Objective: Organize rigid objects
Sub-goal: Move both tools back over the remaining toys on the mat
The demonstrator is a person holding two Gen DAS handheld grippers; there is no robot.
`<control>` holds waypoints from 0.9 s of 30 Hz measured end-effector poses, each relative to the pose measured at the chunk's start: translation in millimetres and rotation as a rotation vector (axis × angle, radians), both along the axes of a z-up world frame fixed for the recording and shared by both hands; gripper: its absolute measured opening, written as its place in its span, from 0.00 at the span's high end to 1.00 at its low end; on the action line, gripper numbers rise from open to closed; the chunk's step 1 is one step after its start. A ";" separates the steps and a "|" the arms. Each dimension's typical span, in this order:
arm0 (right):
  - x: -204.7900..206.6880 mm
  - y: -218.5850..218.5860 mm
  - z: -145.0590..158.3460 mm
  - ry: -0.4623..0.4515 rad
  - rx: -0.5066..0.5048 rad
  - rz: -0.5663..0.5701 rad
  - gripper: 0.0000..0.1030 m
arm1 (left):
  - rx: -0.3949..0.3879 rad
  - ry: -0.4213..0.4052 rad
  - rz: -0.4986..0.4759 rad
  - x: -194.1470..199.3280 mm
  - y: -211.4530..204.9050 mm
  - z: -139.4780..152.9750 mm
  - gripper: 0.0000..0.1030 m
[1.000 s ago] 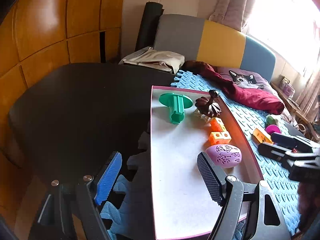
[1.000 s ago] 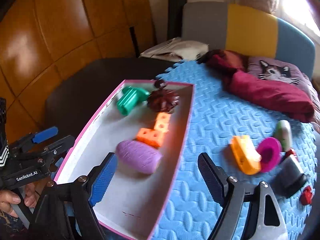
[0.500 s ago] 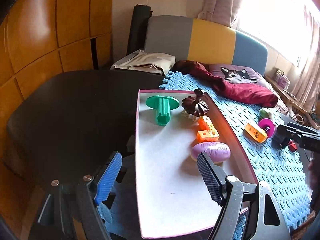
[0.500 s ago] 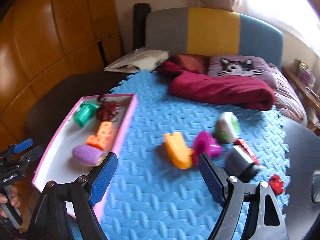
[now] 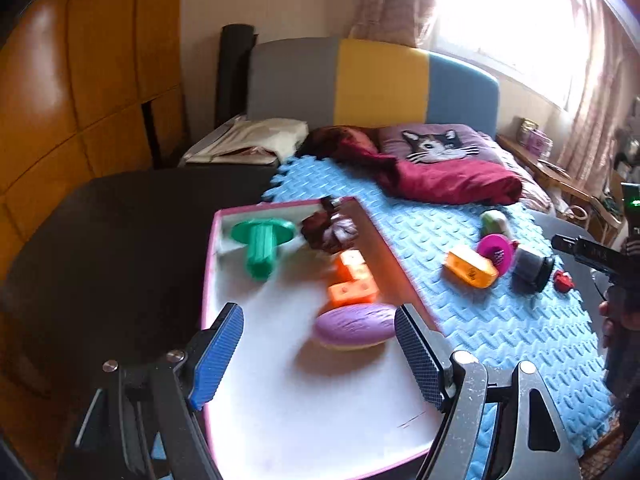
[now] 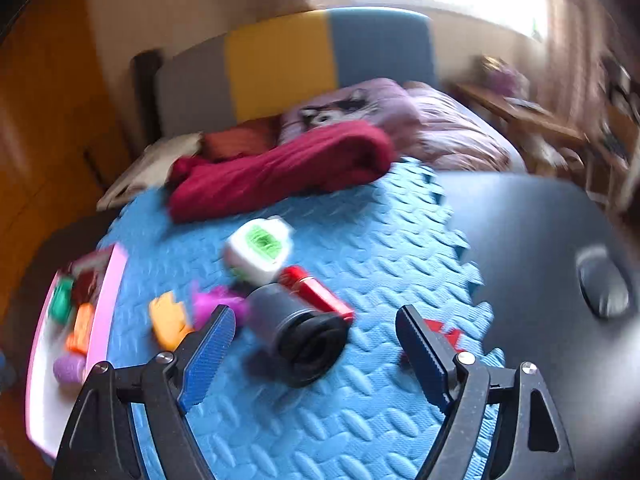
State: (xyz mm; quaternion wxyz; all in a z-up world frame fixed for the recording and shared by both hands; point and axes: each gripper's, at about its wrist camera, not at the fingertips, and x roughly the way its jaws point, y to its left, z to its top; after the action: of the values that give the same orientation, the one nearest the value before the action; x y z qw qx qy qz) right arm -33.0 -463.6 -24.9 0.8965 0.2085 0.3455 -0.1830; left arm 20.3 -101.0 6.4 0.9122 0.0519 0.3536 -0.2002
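blue foam mat (image 6: 360, 240) lies under my right tool (image 6: 310, 350), spread wide over a grey cylinder (image 6: 296, 336). my left tool (image 5: 318, 354) gapes empty above the pink tray (image 5: 208, 280).

Grippers: two, the left gripper (image 5: 318, 350) and the right gripper (image 6: 310, 352), each with jaws apart and nothing between them.
Trays: one pink-rimmed tray (image 5: 208, 280).
Things in the tray: four, namely a green spool (image 5: 262, 246), a dark brown figure (image 5: 326, 232), an orange block piece (image 5: 354, 282) and a purple oval (image 5: 354, 326).
Things loose on the blue foam mat (image 6: 360, 240): six, namely an orange block (image 5: 470, 268), a magenta disc (image 5: 496, 251), a white-and-green piece (image 6: 258, 248), a grey-and-black cylinder (image 6: 298, 334), a red tube (image 6: 316, 292) and a small red piece (image 5: 563, 280).
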 end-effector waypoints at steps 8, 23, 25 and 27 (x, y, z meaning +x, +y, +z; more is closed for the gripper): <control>-6.9 -18.0 -4.1 0.000 0.073 -0.065 0.19 | 0.014 0.009 -0.138 1.3 -59.6 2.5 0.24; -15.4 -28.5 -0.6 -0.044 0.127 -0.097 0.18 | 0.017 0.168 -0.250 21.4 -148.9 -21.5 0.30; -17.8 -33.9 -1.8 -0.051 0.152 -0.112 0.18 | 0.040 0.144 -0.261 20.4 -157.3 -23.1 0.29; -20.3 -38.2 -3.1 -0.065 0.187 -0.121 0.18 | 0.049 0.149 -0.283 21.5 -167.6 -26.0 0.29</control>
State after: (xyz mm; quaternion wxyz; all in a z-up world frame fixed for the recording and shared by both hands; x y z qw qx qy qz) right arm -53.3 -501.8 -28.0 0.8712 0.3174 0.3184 -0.1971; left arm 41.8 -268.6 -19.6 0.8447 0.1084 0.4142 -0.3212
